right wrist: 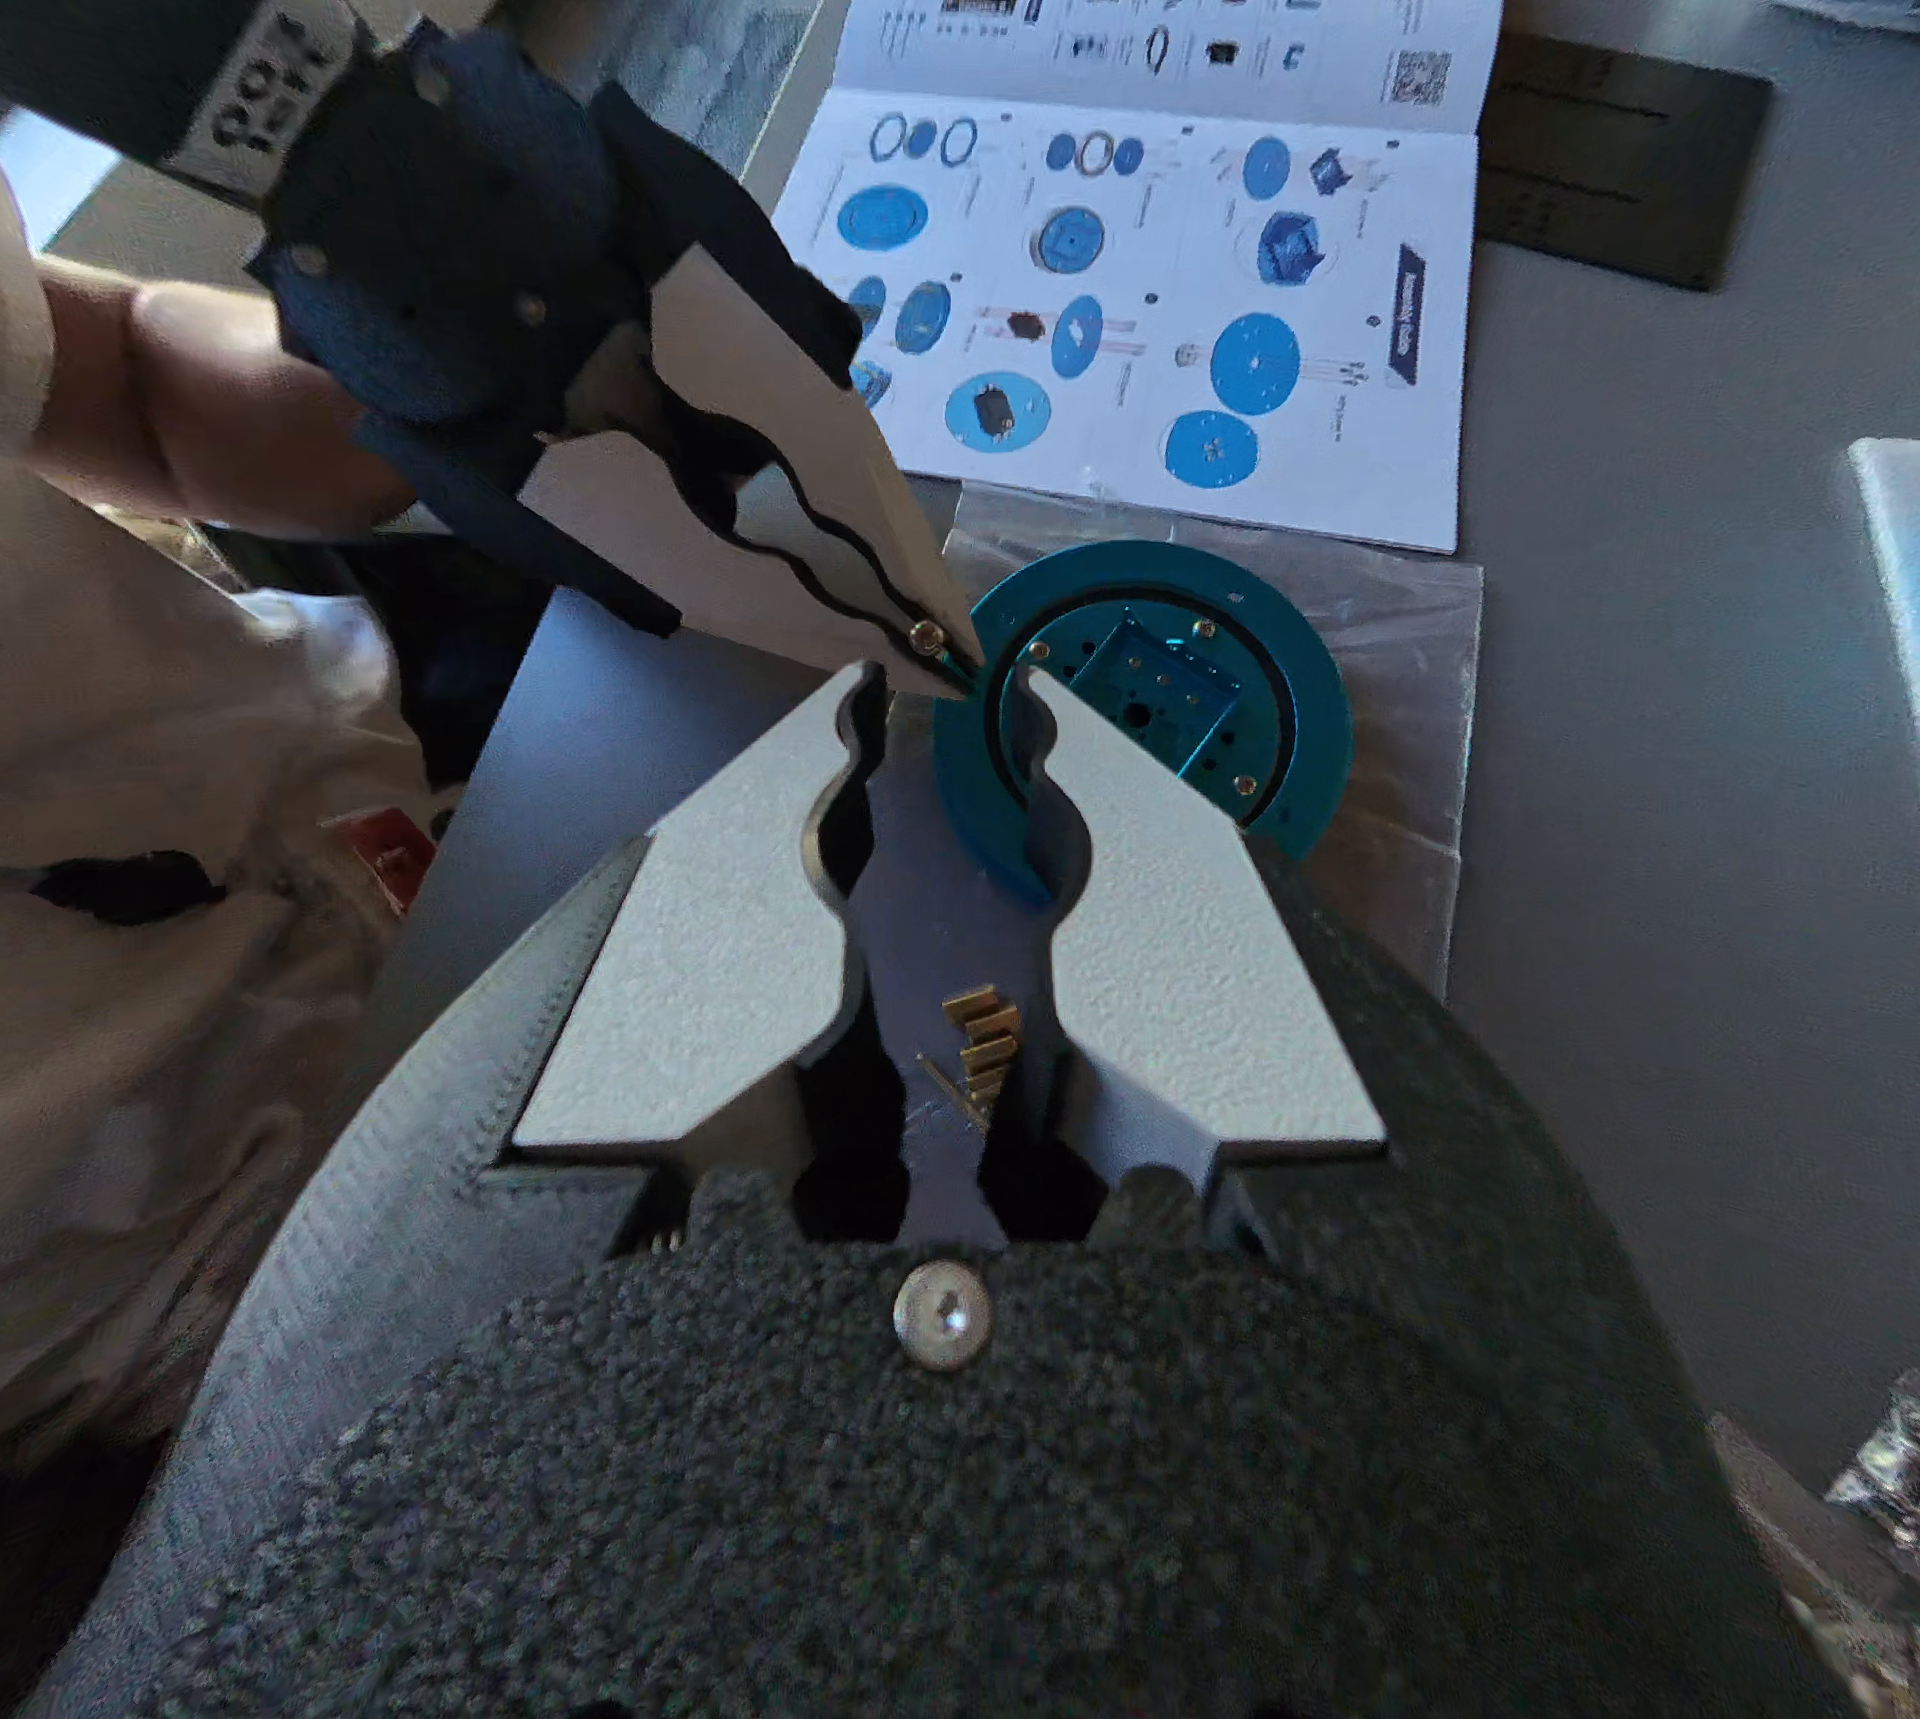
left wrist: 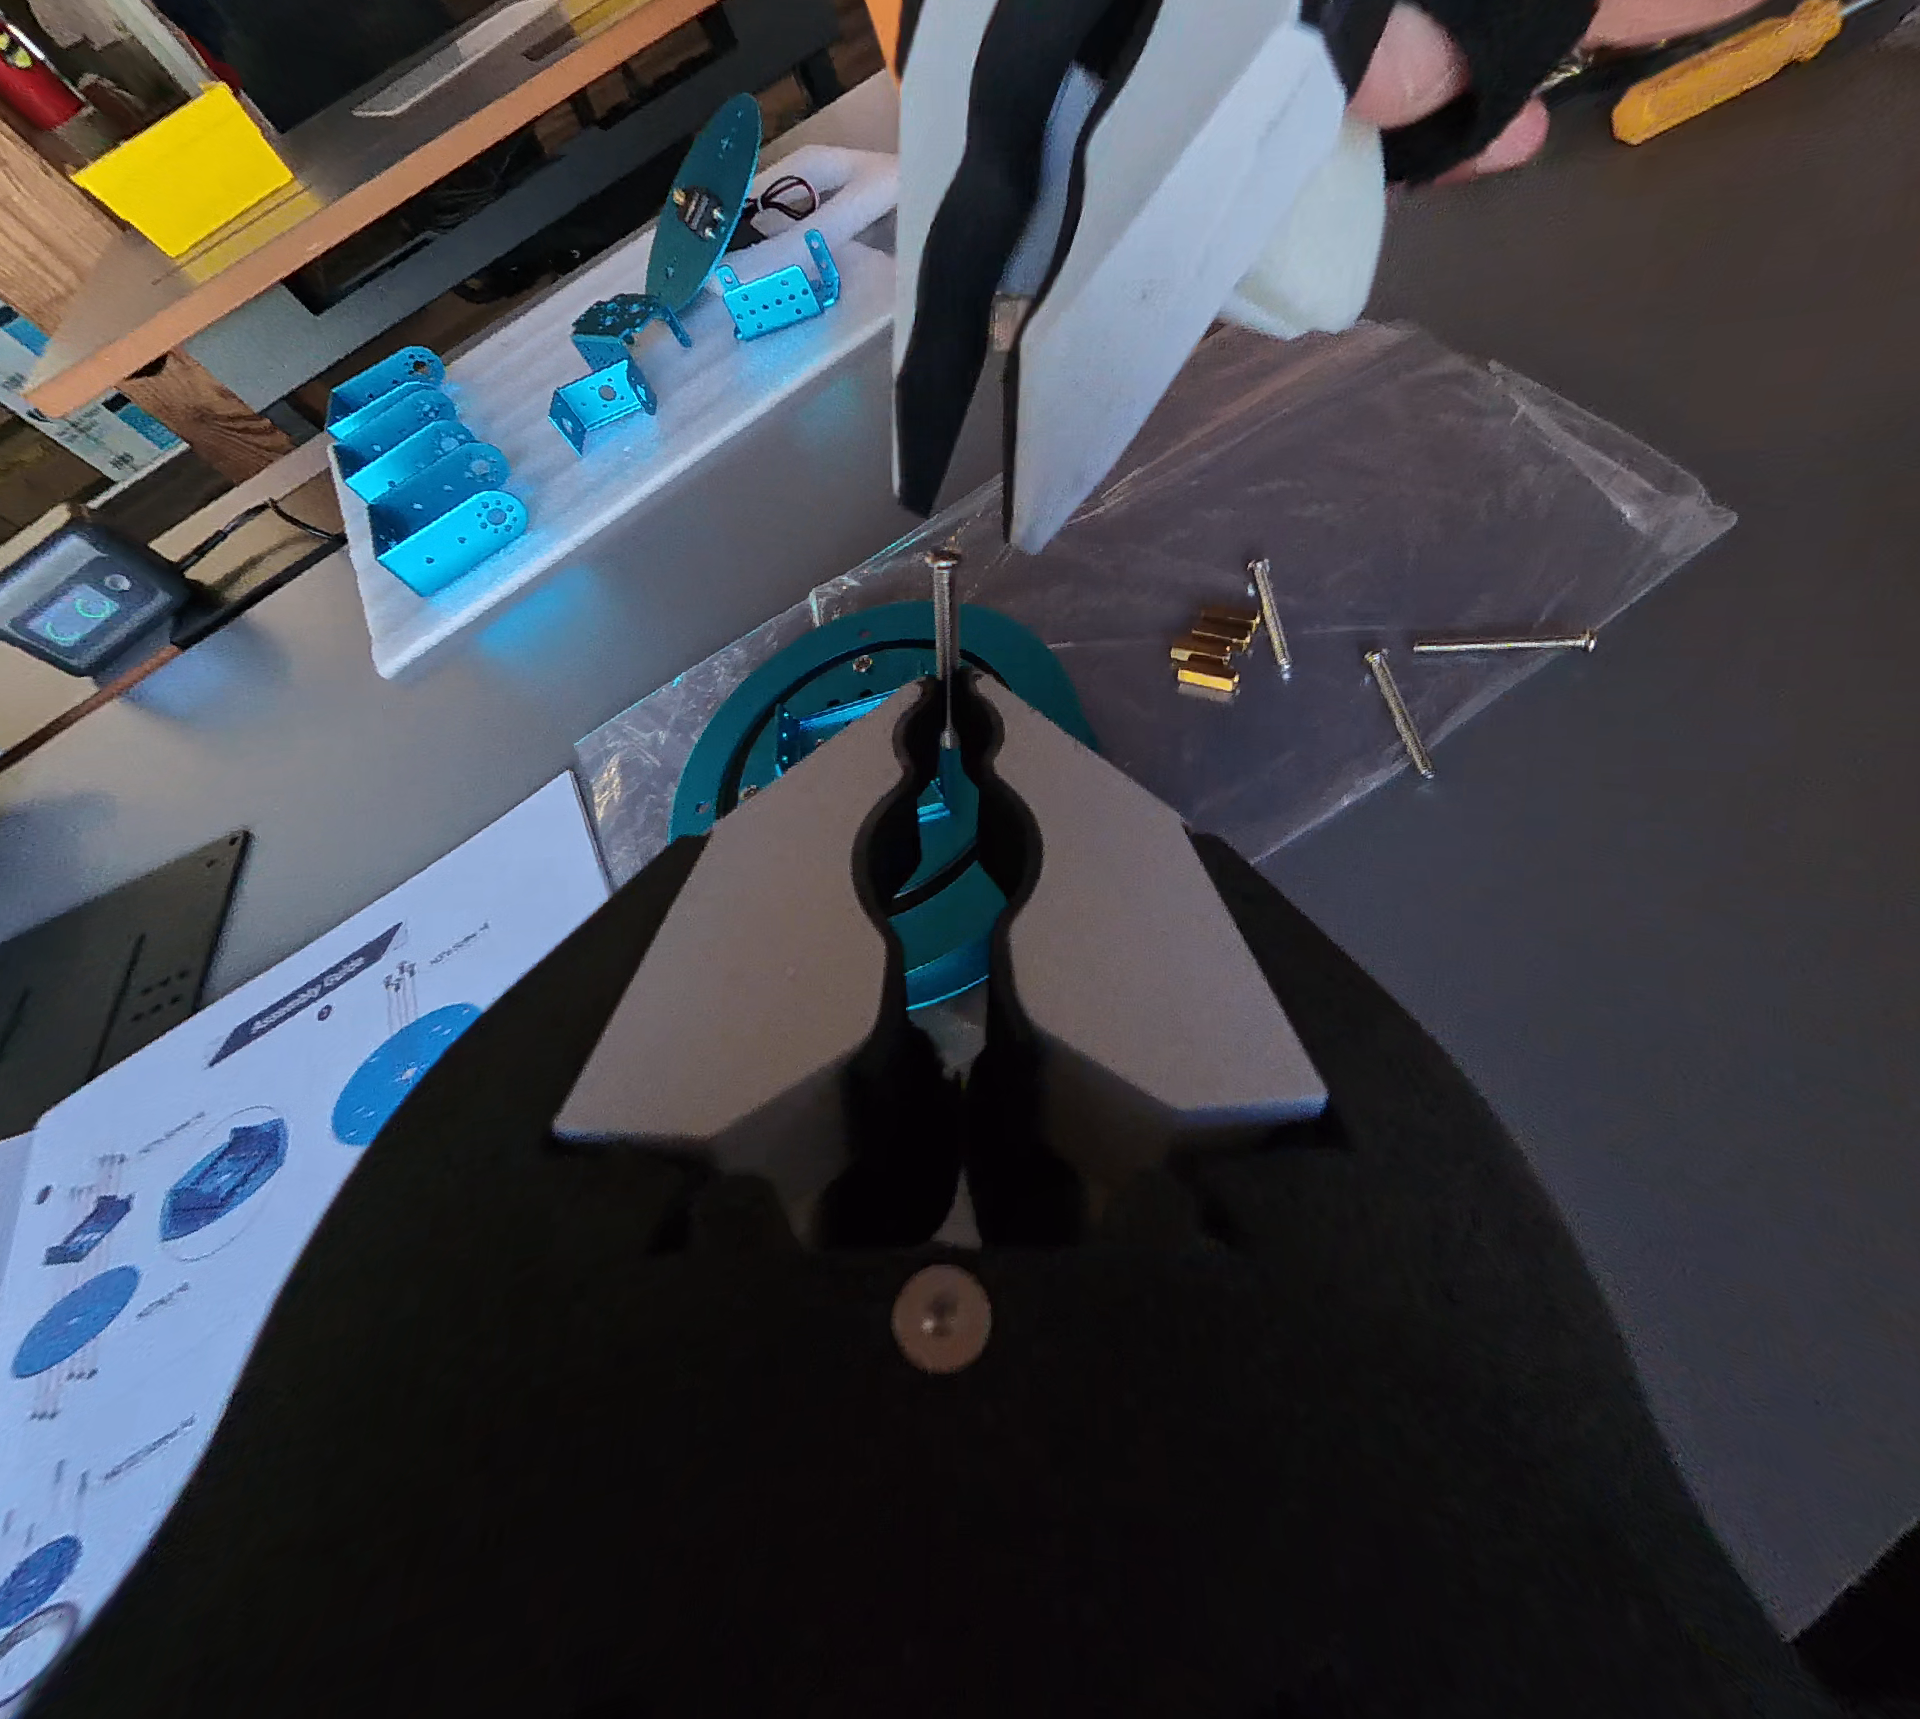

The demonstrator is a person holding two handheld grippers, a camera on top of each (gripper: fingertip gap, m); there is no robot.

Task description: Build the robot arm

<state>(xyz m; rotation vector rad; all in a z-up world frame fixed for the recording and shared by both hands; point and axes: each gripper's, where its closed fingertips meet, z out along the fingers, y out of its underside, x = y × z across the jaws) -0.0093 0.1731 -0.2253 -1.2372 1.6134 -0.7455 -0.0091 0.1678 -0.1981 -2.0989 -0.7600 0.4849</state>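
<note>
My left gripper (left wrist: 945, 698) is shut on a long silver screw (left wrist: 942, 620), holding it upright over the edge of a teal round plate assembly (left wrist: 717, 776) that lies on a clear plastic bag (left wrist: 1403, 474). In the right wrist view the left gripper (right wrist: 951, 667) comes in from the left, with the screw head (right wrist: 925, 635) between its tips at the rim of the plate assembly (right wrist: 1309, 734). My right gripper (right wrist: 951, 682) is open and empty. It hangs just above the screw head in the left wrist view (left wrist: 977, 521), held by a gloved hand (left wrist: 1496, 7).
Brass standoffs (left wrist: 1210, 646) and three loose screws (left wrist: 1397, 713) lie on the bag. An instruction sheet (right wrist: 1143, 215) and a black plate (right wrist: 1621, 173) lie nearby. Blue brackets (left wrist: 436, 474) sit on a white foam tray. An orange screwdriver (left wrist: 1714, 69) lies at the far right. Both grippers' tips are close together, under 4 cm apart. The orange screwdriver (left wrist: 1714, 69) is about 35 cm from both grippers' fingertips.
</note>
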